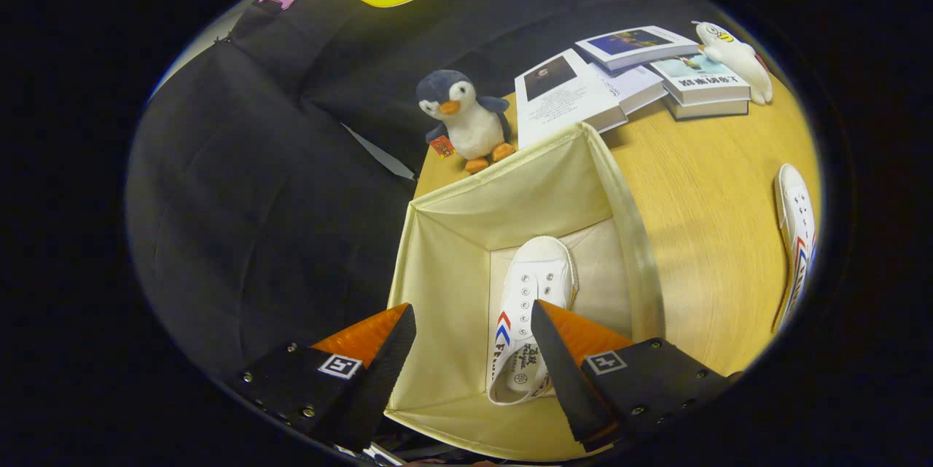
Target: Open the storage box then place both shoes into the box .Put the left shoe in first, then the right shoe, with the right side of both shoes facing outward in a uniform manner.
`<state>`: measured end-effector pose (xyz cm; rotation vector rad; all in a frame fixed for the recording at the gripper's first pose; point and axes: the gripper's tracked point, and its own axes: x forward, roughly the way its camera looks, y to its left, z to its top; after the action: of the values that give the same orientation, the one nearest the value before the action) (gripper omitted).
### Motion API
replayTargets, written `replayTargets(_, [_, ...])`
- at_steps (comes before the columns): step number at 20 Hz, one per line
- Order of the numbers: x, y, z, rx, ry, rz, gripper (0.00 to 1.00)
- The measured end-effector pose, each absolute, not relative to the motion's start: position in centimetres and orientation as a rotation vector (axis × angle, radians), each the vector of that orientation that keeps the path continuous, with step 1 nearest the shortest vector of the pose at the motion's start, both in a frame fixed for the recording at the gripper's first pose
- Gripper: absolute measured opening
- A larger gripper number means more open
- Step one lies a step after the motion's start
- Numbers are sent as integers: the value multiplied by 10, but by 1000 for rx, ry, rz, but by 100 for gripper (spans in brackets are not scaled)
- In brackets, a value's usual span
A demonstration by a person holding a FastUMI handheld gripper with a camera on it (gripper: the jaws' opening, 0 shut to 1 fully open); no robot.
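Gripper [474, 321] spread wide above the open box [510, 190], holding nothing, one finger over the left wall, the other over the inside. In the box, on the bottom: one white shoe [528, 299] with red and blue stripes on the side, toe toward the far wall, heel between the fingers and partly hidden by the right finger. Second shoe [796, 234] on the table [700, 234], well apart from the box, to the right of it. Just beyond the far left corner of the box: a penguin toy [466, 121]. Beyond the far wall: books [634, 77] and a white plush [736, 55], farther to the right.
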<state>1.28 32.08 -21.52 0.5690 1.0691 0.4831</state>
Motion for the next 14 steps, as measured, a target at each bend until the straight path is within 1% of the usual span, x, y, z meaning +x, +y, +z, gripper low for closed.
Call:
replayTargets(2, [16,306,-201,551,1025,487,96])
replayTargets(7, [30,245,-178,433,914,434,96])
replayTargets(14, [33,158,-181,366,877,314,96])
